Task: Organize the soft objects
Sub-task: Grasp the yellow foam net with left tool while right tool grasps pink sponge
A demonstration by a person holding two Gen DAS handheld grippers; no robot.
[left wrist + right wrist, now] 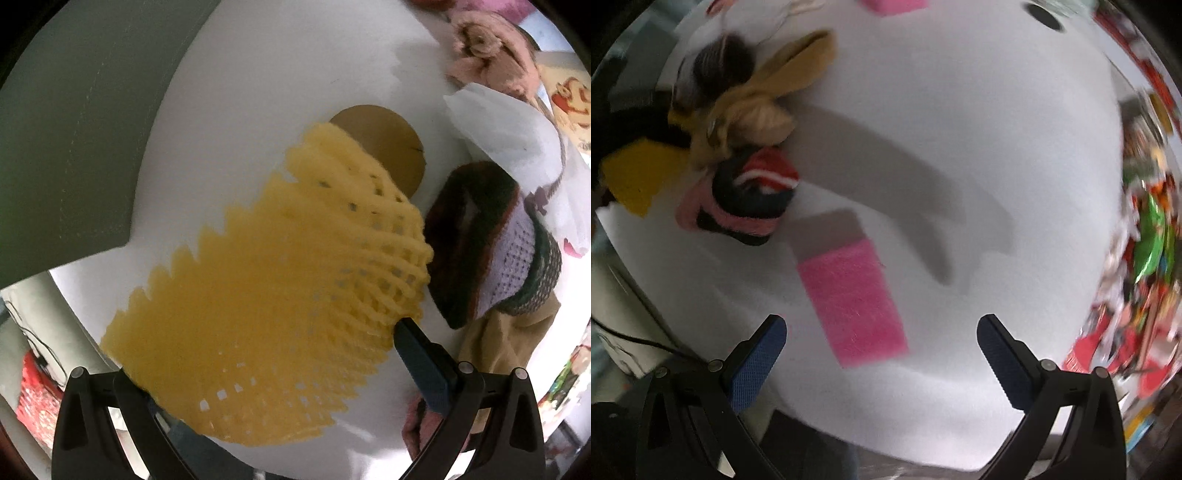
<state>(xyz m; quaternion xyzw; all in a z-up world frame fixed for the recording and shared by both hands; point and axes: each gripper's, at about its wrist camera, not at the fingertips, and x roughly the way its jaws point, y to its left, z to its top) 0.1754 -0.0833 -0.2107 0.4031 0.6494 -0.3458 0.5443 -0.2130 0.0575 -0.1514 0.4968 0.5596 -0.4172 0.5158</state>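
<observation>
In the left wrist view a yellow foam net sleeve (pixel 280 280) fills the space between my left gripper's fingers (pixel 421 354) and hangs above the white table (pixel 258 74). The left finger's pad is hidden behind it, so the grip itself is unclear. My left gripper (pixel 266 354) sits over the table's near edge. In the right wrist view my right gripper (pixel 881 343) is open and empty, just above a pink sponge (pixel 853 299) lying flat on the table (pixel 960 129).
A brown disc (pixel 388 147), a dark knitted piece (pixel 491 251), white foam sheet (pixel 506 133) and pink cloth (pixel 491 51) lie right of the sleeve. A pile of socks and tan cloth (pixel 750 147) sits left of the sponge. Colourful packets (pixel 1145 240) lie beyond the table's right edge.
</observation>
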